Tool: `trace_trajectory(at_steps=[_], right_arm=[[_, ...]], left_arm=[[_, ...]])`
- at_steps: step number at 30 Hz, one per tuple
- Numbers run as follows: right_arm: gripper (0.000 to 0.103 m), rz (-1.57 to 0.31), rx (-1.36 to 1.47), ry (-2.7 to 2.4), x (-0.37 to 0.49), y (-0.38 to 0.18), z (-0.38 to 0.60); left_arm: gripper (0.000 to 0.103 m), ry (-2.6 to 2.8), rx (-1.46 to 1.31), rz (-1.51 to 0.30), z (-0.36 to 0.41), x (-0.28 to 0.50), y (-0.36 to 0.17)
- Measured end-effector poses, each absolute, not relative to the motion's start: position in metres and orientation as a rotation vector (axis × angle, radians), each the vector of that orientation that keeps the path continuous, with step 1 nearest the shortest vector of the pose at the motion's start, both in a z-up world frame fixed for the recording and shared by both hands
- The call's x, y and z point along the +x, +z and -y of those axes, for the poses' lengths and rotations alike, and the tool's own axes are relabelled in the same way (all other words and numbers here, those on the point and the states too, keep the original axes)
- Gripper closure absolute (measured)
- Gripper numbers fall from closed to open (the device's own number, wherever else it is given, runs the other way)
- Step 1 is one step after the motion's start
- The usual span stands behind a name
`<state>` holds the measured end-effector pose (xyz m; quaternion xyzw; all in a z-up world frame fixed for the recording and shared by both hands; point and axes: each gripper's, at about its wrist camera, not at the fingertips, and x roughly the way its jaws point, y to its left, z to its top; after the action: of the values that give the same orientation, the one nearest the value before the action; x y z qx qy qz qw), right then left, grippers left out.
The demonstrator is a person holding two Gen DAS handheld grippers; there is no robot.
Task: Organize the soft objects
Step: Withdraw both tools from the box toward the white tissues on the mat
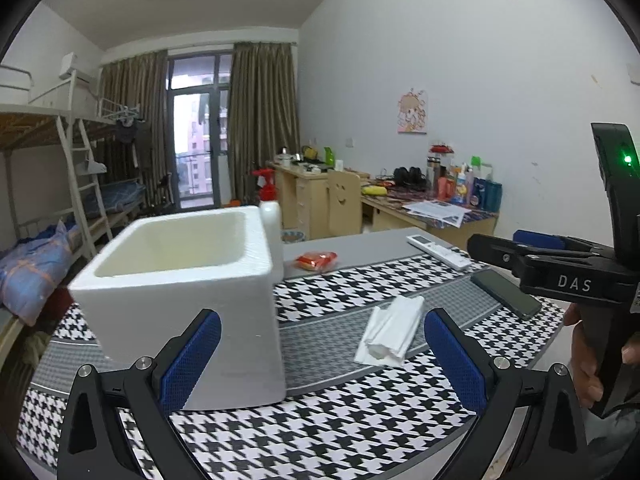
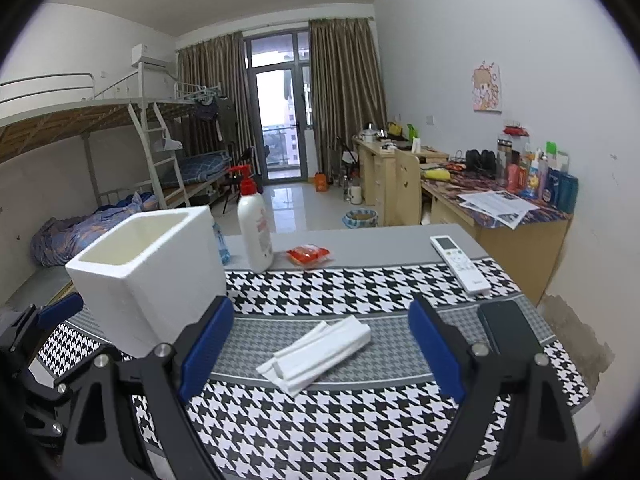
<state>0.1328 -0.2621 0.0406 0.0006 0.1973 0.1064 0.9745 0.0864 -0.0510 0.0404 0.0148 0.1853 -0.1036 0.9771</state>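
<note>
Reading "DAS" on right gripper [image 1: 496, 252]; remote [image 2: 460, 264] print blurred; both jaws wide, empty.

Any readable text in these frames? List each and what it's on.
"DAS": on the right gripper, white letters on its black body.
Lotion bottle label: blurred.
Remote control buttons: too small.
Papers on the desk: too small.
Poster: no legible text.

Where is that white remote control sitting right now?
The remote control lies on the far right of the table in the right wrist view, just beyond the dark phone, right of the orange packet.
</note>
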Motion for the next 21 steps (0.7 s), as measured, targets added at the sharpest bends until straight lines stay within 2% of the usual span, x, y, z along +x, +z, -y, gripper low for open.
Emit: trace_trajectory(at_steps=[21], right_arm=[[0.011,-0.538,0.005,0.161,0.168,0.0,0.278]], left_arm=[[0.001,-0.268,0.024,-0.488,0.081,0.118,0.011]])
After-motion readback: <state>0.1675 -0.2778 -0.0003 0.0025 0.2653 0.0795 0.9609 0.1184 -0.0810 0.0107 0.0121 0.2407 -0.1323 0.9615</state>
